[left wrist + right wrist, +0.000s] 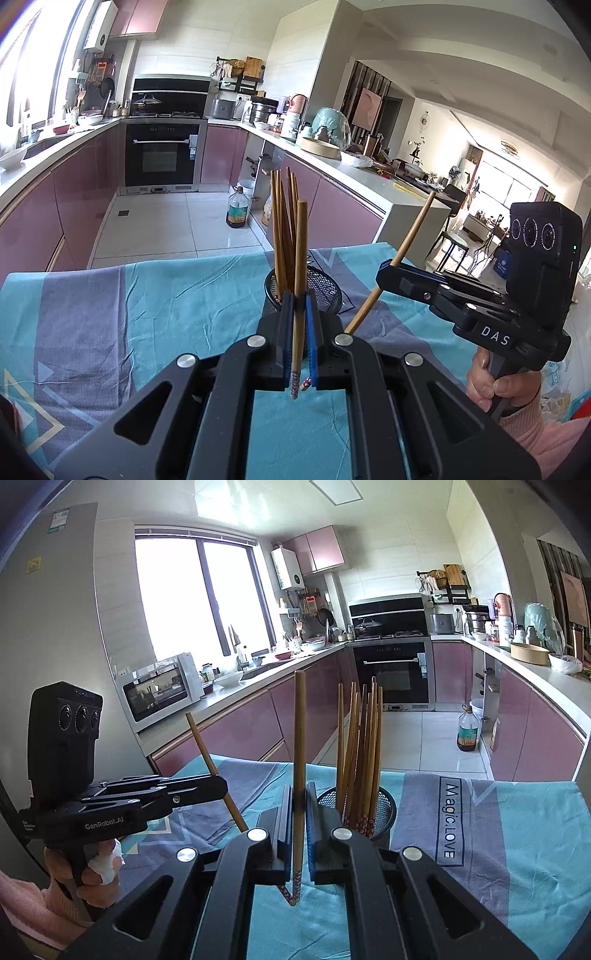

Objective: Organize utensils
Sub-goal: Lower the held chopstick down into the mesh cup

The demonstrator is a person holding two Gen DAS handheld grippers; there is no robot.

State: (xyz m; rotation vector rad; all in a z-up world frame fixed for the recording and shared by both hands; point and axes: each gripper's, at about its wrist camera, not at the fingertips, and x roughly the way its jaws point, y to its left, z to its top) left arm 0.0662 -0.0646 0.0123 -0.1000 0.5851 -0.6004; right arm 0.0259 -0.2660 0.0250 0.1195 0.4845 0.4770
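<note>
In the left wrist view my left gripper [300,301] is shut on a wooden chopstick [300,251] that stands almost upright, its patterned tip hanging below the pads. Just behind it a black mesh holder [327,291] stands on the cloth with several chopsticks [282,221] in it. To the right, my right gripper [384,275] is shut on a tilted chopstick [412,234]. The right wrist view shows the right gripper [300,794] clamping that chopstick [300,731], the holder [386,808] close at the right, and the left gripper [221,786] at the left with its chopstick [207,749].
A blue and grey cloth [166,295] covers the table; its far edge [221,258] drops to a tiled kitchen floor. An oil bottle [238,210] stands on the floor by pink cabinets. A hand in a pink sleeve [517,391] grips the right handle.
</note>
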